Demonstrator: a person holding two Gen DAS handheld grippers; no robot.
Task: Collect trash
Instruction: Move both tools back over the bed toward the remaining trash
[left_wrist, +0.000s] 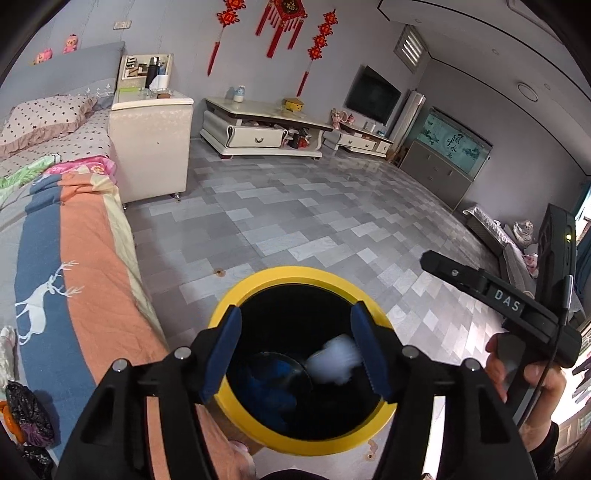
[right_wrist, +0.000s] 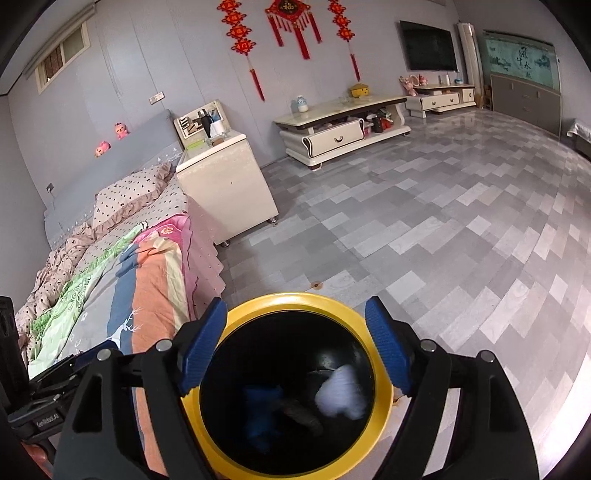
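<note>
Dropping trash into the bin (left_wrist: 236, 295) is judged to be the step in hand. Both claws are seen spread apart over its mouth, nothing between the pads: the left gripper (left_wrist: 295, 354) and the right gripper (right_wrist: 295, 347) are released. A white wad (left_wrist: 334, 356) is seen blurred inside the bin at about 3 o'clock of the opening, likely falling; blue scraps (left_wrist: 273, 384) lie toward 7 o'clock on the dark floor. For a clean release, the jaws should be kept centred over the mouth and clear of the yellow rim, and not lifted away until the wad has settled. The bed (left_wrist: 74, 258) stands at 9 o'clock, just beside the bin.
</note>
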